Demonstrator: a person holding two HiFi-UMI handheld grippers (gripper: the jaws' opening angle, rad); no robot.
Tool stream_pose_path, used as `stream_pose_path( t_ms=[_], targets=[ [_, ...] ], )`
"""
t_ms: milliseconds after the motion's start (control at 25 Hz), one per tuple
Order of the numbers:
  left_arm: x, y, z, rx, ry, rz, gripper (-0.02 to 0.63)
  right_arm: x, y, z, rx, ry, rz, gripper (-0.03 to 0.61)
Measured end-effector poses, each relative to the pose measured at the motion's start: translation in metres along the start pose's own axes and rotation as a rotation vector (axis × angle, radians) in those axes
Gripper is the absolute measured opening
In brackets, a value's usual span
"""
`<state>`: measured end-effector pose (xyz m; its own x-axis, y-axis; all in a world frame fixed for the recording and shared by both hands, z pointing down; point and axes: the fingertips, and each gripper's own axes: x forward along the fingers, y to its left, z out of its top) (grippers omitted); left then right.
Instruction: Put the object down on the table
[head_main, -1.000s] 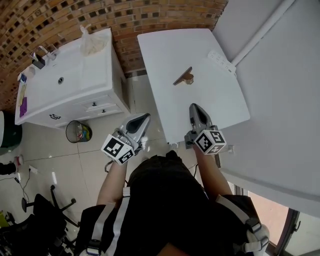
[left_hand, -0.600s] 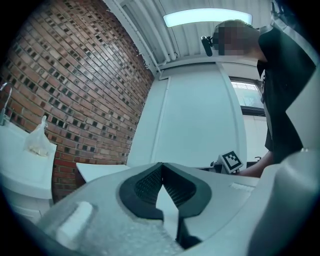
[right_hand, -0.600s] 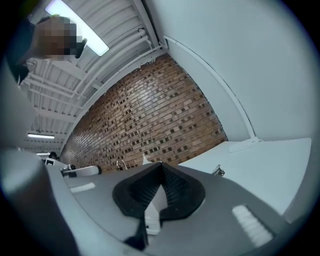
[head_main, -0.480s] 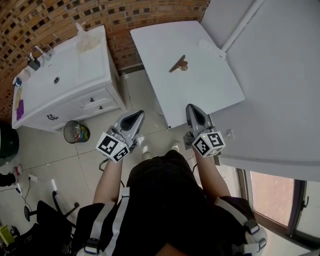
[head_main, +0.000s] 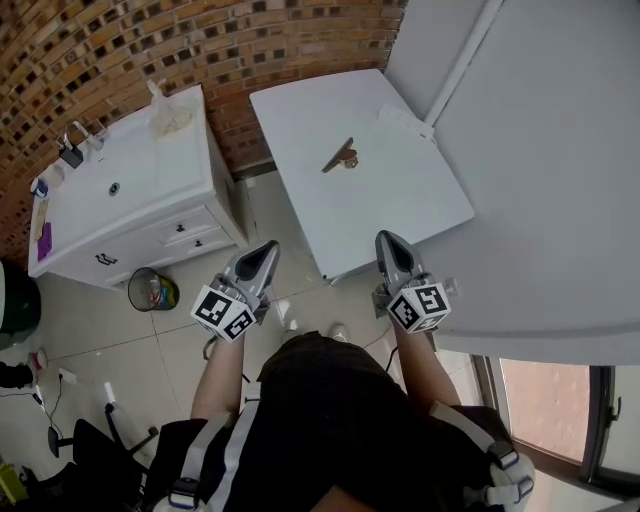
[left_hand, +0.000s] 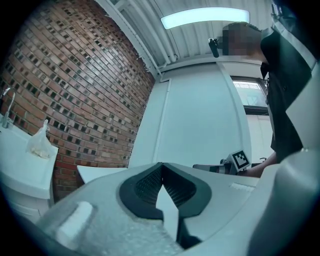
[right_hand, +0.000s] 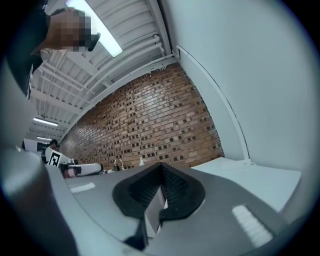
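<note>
- My left gripper (head_main: 264, 252) has its jaws pressed together at the tips with nothing between them; the left gripper view shows only ribbed pads meeting
- My right gripper (head_main: 389, 242) is the same: jaws together and empty in the right gripper view
- The brown object (head_main: 341, 157) lies on the white table (head_main: 410, 205), toward the middle and well apart from both grippers, so I judge the putting-down done
- It lies ahead of both jaws, up the head view; its long axis runs on a slant from near-left to far-right
- My right gripper shows at the table's near edge and is the nearer one; my left shows over the floor tiles beside the table
- Should it need touching again, I'd reach forward with the right, across that slanted axis
</note>
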<state>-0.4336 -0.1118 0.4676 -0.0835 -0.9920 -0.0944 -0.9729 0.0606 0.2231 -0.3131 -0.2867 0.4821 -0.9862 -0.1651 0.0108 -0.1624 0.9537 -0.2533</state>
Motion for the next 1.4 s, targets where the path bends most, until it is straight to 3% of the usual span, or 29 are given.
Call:
stream_pose_path(
  t_ms=[520, 880, 1400],
  targets=[
    [0.034, -0.008, 0.017, 0.027, -0.026, 0.024, 0.0, 0.007, -0.027, 0.019, -0.07, -0.013, 0.06, -0.002],
    [0.035, -0.006, 0.013, 0.065, -0.018, 0.018, 0.0, 0.016, -0.021, 0.028, -0.073, -0.039, 0.092, -0.002],
    [0.031, -0.007, 0.009, 0.053, -0.007, 0.026, 0.0, 0.01, -0.022, 0.024, -0.069, -0.034, 0.073, -0.002]
  ],
)
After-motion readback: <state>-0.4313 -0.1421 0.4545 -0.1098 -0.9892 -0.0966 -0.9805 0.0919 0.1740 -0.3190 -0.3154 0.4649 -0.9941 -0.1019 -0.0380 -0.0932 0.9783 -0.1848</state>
